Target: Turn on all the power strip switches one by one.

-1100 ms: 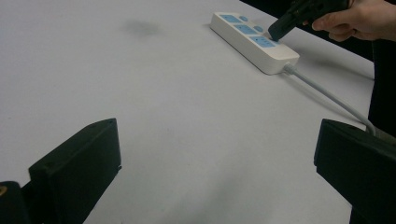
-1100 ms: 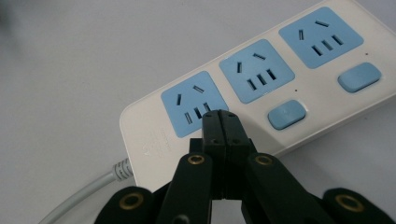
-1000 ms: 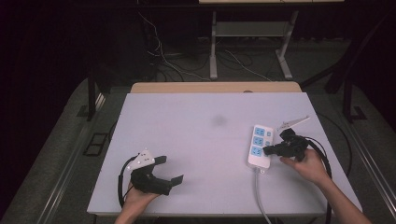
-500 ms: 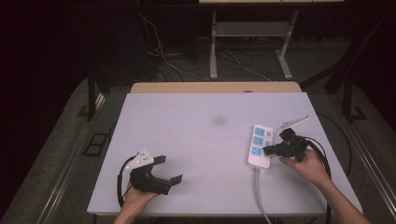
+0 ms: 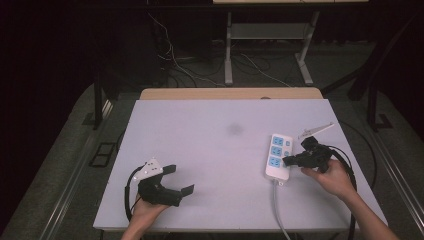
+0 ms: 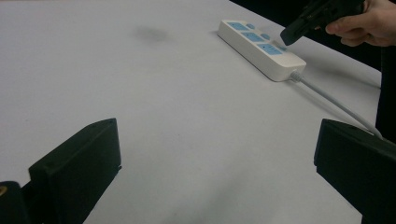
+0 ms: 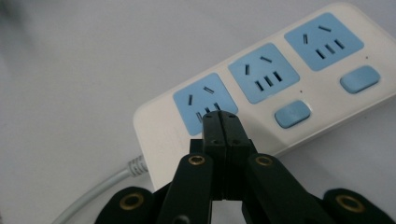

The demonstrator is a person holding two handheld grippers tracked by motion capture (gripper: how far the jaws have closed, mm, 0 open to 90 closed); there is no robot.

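Observation:
A white power strip (image 5: 277, 155) with three blue sockets and blue switches lies on the right part of the table; its grey cable (image 5: 276, 210) runs toward the front edge. My right gripper (image 5: 286, 161) is shut with nothing between its jaws, and its tips hover over the socket nearest the cable (image 7: 205, 102). In the right gripper view the closed tips (image 7: 221, 116) cover that socket's lower slots. My left gripper (image 5: 181, 180) rests at the front left of the table, jaws wide open and empty. The strip (image 6: 261, 46) and the other gripper (image 6: 292, 33) lie far beyond its jaws.
The white table (image 5: 210, 150) has a faint dark smudge (image 5: 234, 130) near its middle. A wooden strip (image 5: 230, 94) borders the far edge. Beyond it, cables and a metal stand (image 5: 265, 55) sit on the dark floor. A thin grey piece (image 5: 315, 131) lies behind my right gripper.

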